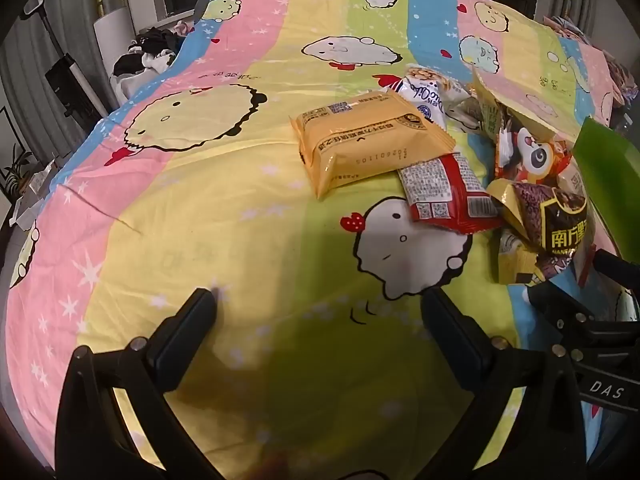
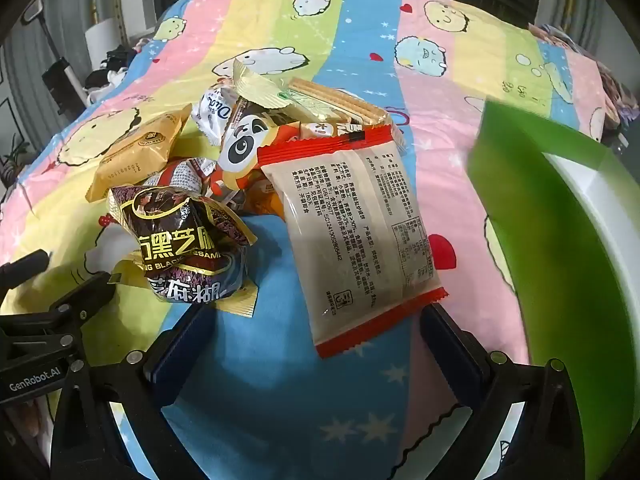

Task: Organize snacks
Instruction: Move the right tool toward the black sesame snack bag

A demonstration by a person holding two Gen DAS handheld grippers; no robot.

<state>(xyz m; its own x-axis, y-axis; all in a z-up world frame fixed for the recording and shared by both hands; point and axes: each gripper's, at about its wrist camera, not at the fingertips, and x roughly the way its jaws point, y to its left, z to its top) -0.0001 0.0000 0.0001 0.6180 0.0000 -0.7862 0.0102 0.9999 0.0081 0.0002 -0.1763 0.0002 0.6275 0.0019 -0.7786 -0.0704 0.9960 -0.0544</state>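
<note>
A pile of snack packets lies on a cartoon-print bedsheet (image 1: 224,208). In the left wrist view an orange packet (image 1: 368,140) and a red packet (image 1: 448,196) lie ahead, with a dark sesame packet (image 1: 556,220) to the right. My left gripper (image 1: 316,308) is open and empty above the sheet, short of the pile. In the right wrist view a beige packet with red ends (image 2: 356,232) lies just ahead of my open right gripper (image 2: 316,320), beside the sesame packet (image 2: 184,240), a panda packet (image 2: 248,144) and a wafer packet (image 2: 332,104).
A green and white container (image 2: 560,264) stands at the right; its green edge shows in the left wrist view (image 1: 608,176). Clothes (image 1: 148,56) and furniture lie beyond the bed's far left edge. The left gripper's body (image 2: 48,320) sits at lower left in the right wrist view.
</note>
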